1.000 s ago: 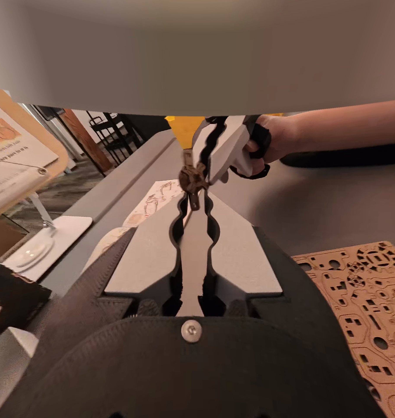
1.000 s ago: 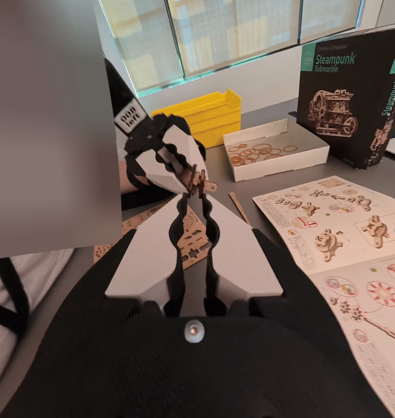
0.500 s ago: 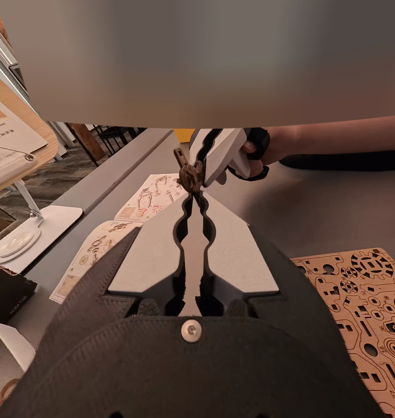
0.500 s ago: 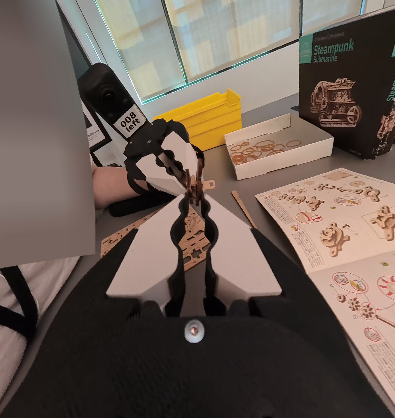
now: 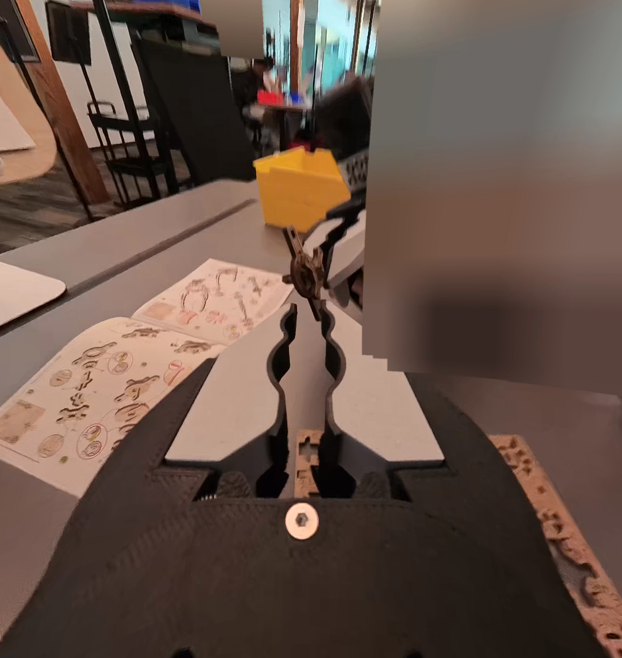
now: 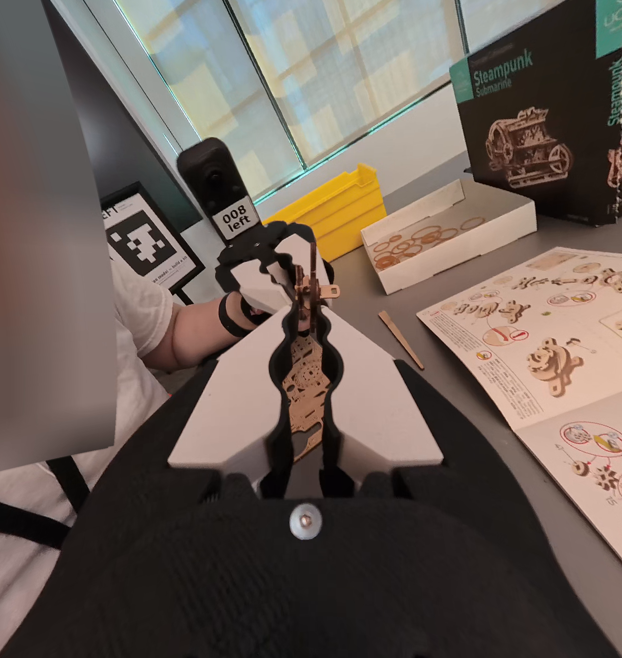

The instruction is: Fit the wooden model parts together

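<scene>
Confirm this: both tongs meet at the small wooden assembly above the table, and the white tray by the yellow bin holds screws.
Wrong on one point: the white tray holds rubber bands, not screws, as the right wrist view shows. The rest stands: left tongs and right tongs meet at the wooden assembly, with the yellow bin beside the tray.

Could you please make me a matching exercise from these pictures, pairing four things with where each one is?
1 yellow bin
2 white tray
3 wooden stick
4 wooden assembly

A held in the air between the two grippers
B lying on the table beside the instruction booklet
C by the window wall
D holding loose rings

Pairs: 1-C, 2-D, 3-B, 4-A
</scene>
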Available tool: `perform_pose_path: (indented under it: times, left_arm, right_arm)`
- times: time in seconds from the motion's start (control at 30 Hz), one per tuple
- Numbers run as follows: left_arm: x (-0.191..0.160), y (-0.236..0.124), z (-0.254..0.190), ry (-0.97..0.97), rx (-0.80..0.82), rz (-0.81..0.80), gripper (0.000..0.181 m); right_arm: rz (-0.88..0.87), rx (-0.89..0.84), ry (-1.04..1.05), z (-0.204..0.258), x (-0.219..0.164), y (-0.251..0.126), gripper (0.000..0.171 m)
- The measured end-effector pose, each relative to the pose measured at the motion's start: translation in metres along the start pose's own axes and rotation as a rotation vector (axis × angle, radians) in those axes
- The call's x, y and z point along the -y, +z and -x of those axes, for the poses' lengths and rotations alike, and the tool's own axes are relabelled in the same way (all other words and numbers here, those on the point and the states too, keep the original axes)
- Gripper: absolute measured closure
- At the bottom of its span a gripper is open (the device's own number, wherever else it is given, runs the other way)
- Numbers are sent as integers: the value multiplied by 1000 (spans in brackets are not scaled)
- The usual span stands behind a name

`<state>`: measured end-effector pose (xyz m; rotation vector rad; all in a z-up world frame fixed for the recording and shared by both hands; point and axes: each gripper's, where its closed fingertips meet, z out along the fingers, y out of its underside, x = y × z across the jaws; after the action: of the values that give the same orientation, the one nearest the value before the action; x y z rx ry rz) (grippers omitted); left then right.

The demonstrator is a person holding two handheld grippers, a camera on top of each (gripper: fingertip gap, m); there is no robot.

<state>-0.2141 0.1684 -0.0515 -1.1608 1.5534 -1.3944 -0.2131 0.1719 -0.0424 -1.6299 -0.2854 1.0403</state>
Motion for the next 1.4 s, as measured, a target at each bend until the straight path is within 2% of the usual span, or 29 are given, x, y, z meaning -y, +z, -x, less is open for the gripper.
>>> perform_pose_path:
  times: [0.2,0.33,0.6,0.7,0.77,0.9,1.0,1.1,1.3,1.4]
  left_arm:
    - [2,0,-2,-136,-68,-18,165]
    - [7,0,-6,-211,-110,-57,178]
    - [15,-5,-2,-341,-189,-96,181]
    - [16,-10,8,-394,-184,-116,181]
    - [13,-11,14,-424,-176,-104,181]
    - [-3,-6,15,-476,-172,-11,180]
    - [-12,-2,11,-501,-184,40,180]
    - [-16,-1,8,-511,-190,66,180]
    - [-15,-4,9,-572,-201,57,180]
    - [-18,-4,9,-597,-204,74,180]
  right_arm:
    - [-71,26,46,1,10,-3,164]
    - [-100,54,62,6,13,0,164]
    - [-85,47,11,7,13,0,162]
    - [-52,-32,-91,-1,14,-6,146]
    - [-57,-117,-223,-5,20,-13,147]
    - [13,-328,-666,-2,28,-21,147]
    - [117,-414,-896,-1,15,-13,160]
    - [236,-456,-960,-11,-1,-8,161]
    - [247,-533,-1017,-18,5,-15,160]
    - [266,-571,-1095,-19,5,-13,151]
